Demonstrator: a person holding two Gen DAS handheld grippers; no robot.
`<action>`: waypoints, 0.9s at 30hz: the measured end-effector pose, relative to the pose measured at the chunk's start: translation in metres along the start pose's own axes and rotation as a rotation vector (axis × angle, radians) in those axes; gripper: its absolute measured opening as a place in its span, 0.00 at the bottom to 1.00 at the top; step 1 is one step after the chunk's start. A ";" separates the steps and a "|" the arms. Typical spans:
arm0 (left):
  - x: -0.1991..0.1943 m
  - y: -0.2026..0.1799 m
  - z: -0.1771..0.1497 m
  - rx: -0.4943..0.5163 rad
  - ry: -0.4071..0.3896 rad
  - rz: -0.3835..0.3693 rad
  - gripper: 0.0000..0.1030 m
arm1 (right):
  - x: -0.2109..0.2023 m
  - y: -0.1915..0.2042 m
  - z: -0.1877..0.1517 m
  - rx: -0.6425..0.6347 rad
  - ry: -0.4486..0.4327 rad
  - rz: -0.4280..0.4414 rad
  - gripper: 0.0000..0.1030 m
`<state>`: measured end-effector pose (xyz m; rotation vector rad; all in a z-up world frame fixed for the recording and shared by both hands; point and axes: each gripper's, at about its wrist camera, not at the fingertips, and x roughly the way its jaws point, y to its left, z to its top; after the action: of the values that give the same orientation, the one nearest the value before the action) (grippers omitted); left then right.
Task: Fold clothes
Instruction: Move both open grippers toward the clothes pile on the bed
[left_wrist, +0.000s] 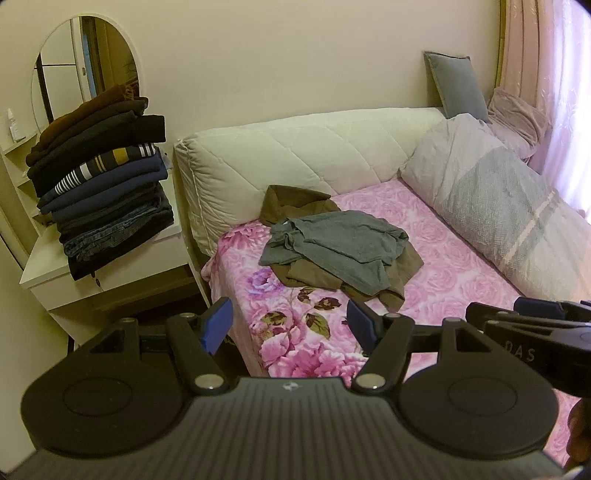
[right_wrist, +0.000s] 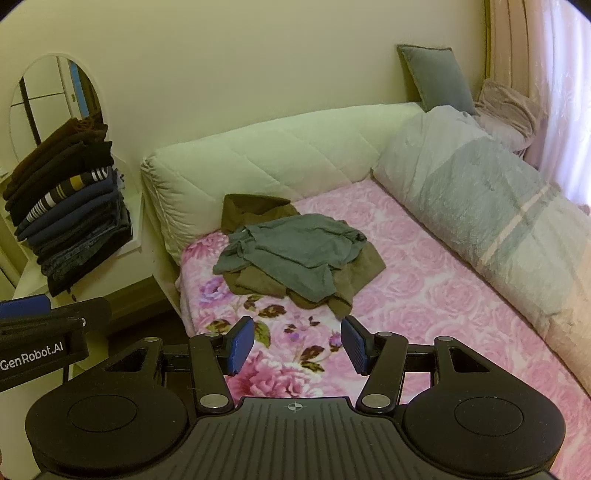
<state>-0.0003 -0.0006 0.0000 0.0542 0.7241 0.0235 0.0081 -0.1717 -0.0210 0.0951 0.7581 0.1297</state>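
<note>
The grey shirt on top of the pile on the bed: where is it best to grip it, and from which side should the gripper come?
Probably the near hem of the grey shirt, where it hangs over the brown garment. Approach from the bed's near edge: that loose edge faces both open grippers.

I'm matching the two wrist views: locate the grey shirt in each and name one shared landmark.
Left wrist: grey shirt at centre, crumpled atop an olive-brown garment on the bed.
Right wrist: grey shirt at centre, slightly left.
Shared landmark: stack of folded clothes at left, before the oval mirror.
</note>
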 end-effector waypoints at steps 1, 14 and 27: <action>0.000 -0.001 0.000 0.006 -0.003 0.006 0.63 | 0.000 -0.001 0.000 0.001 -0.003 0.001 0.54; -0.026 -0.017 -0.009 -0.021 -0.035 0.036 0.63 | -0.020 -0.010 -0.007 -0.026 -0.025 0.014 0.54; -0.038 -0.020 -0.018 -0.034 -0.036 0.050 0.63 | -0.028 -0.015 -0.016 -0.042 -0.022 0.028 0.54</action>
<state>-0.0403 -0.0209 0.0104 0.0403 0.6856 0.0821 -0.0216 -0.1902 -0.0157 0.0674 0.7324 0.1712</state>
